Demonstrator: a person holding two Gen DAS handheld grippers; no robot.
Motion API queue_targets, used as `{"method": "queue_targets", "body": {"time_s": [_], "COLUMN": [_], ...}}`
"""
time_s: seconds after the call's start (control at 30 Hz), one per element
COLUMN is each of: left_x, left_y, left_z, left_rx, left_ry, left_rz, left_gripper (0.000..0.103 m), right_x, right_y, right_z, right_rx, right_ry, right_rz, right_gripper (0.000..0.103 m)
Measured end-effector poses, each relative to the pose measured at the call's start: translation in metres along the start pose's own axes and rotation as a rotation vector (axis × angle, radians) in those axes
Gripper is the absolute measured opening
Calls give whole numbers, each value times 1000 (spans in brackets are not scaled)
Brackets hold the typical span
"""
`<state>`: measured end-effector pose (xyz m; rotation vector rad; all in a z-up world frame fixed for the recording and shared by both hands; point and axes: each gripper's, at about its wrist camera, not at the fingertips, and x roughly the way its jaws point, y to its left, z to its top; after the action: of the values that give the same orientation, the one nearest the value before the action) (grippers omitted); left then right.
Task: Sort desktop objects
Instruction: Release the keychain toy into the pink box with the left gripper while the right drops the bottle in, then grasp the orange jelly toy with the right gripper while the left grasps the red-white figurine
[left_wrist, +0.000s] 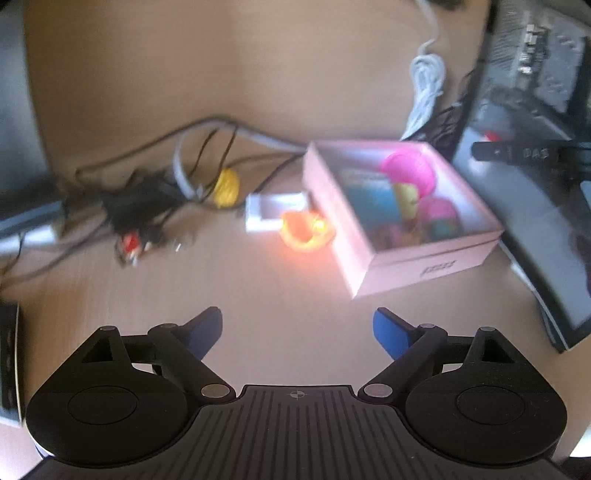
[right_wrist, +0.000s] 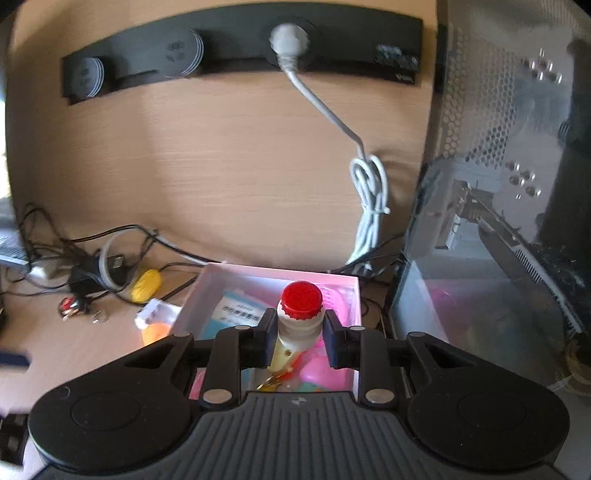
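A pink box (left_wrist: 424, 264) sits on the wooden desk and holds a blue booklet (left_wrist: 373, 195) and pink and yellow toys (left_wrist: 408, 170). My left gripper (left_wrist: 297, 328) is open and empty, hovering in front of the box. An orange object (left_wrist: 304, 230), a small white box (left_wrist: 271, 212) and a yellow object (left_wrist: 226, 187) lie left of the pink box. My right gripper (right_wrist: 299, 338) is shut on a small white bottle with a red cap (right_wrist: 301, 314), held over the pink box (right_wrist: 229, 280).
A tangle of black cables and a black adapter (left_wrist: 136, 206) lies at the left. A coiled white cable (right_wrist: 369, 199) hangs from a black power strip (right_wrist: 240, 48) on the wall. A computer case (right_wrist: 498, 221) stands right of the box.
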<state>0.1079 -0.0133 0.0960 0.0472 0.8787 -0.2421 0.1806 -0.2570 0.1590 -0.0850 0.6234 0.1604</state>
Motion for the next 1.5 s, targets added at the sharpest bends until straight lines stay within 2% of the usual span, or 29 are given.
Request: {"method": "queue_targets", "body": {"time_s": [0.07, 0.13, 0.27, 0.37, 0.43, 0.53, 0.6, 0.77, 0.87, 0.97, 1.03, 1.07, 1.1, 1.23, 1.27, 1.3, 1.43, 1.5], "left_x": [2, 6, 16, 20, 21, 19, 16, 17, 24, 34, 39, 41, 43, 55, 58, 62, 84, 99], "left_y": [5, 7, 9, 14, 21, 38, 53, 81, 93, 105, 114, 118, 121, 135, 138, 141, 144, 149], "left_z": [-4, -6, -9, -13, -16, -20, -22, -21, -18, -15, -14, -14, -13, -10, -8, -5, 19, 32], "left_rx": [-16, -28, -45, -58, -67, -100, -132, -173, -177, -200, -233, -241, -242, -253, -261, -264, -231, -243], "left_ry": [7, 13, 28, 31, 31, 26, 10, -23, -40, -45, -37, -35, -33, -16, -10, -10, -29, -26], "left_rz": [11, 16, 34, 60, 86, 125, 137, 133, 131, 155, 158, 155, 158, 187, 192, 193, 217, 245], "left_gripper": [93, 95, 95, 95, 96, 96, 96, 97, 97, 97, 97, 97, 97, 97, 97, 97, 97, 97], "right_x": [5, -1, -9, -9, -8, -6, -2, 36, 68, 100, 117, 123, 127, 136, 138, 142, 136, 123], "right_y": [-2, 1, 14, 26, 37, 59, 78, 129, 162, 189, 199, 202, 205, 210, 209, 210, 206, 202], "right_z": [-1, -7, -21, -30, -33, -32, -29, -12, -4, -6, -9, -11, -13, -22, -23, -23, -26, -26], "right_rx": [16, 6, -78, -116, -142, -200, -251, -364, -449, -525, -541, -550, -560, -604, -598, -588, -555, -526], "right_ry": [10, 12, 24, 52, 63, 71, 72, 109, 149, 203, 238, 257, 270, 274, 282, 289, 295, 300], "right_rz": [-7, 27, 62, 88, 101, 130, 156, 188, 202, 181, 173, 171, 169, 145, 147, 153, 183, 233], "right_gripper": [37, 37, 38, 45, 46, 46, 52, 53, 47, 46, 35, 24, 18, 18, 12, 8, 6, 6]}}
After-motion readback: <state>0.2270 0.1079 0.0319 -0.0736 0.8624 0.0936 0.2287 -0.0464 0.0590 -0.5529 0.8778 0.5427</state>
